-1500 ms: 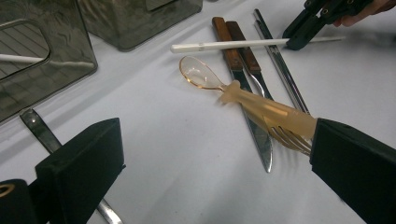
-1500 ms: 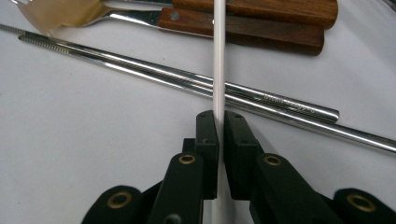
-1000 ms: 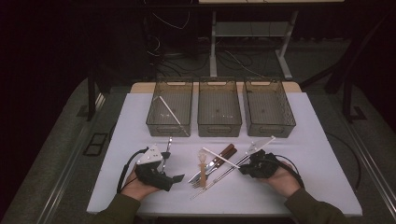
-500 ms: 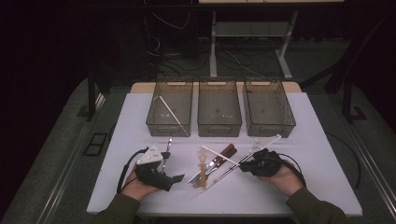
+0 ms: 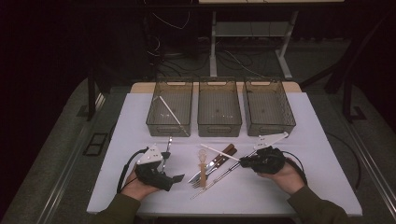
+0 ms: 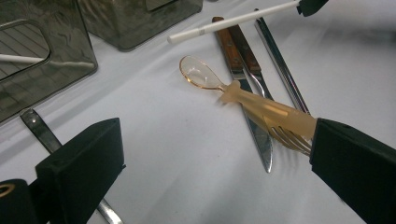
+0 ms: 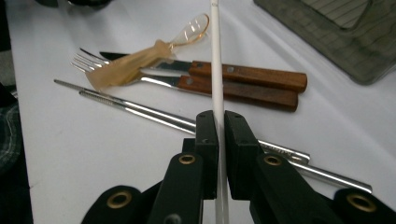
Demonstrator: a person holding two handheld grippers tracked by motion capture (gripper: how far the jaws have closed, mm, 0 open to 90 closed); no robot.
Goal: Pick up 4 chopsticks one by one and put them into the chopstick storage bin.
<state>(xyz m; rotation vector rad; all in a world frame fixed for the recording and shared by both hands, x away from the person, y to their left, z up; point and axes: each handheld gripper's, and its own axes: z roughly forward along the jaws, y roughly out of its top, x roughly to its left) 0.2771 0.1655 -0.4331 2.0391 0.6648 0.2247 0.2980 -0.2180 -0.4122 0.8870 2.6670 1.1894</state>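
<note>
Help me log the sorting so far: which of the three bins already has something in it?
The left bin of the row: a white stick lies slanted across it. The middle bin and the right bin hold no utensil.

A white tabletop (image 5: 322, 154) stands on grey floor (image 5: 56, 154) in a dim room; cables (image 5: 163, 51) and white desk legs (image 5: 213, 46) sit behind it.

My white-covered table (image 5: 322, 158) carries three smoky translucent plastic bins (image 5: 219, 108) in a row. Nearer me lie wooden-handled knives (image 5: 219, 157), an amber plastic spoon (image 5: 202, 164), steel chopsticks (image 5: 219, 176).
</note>
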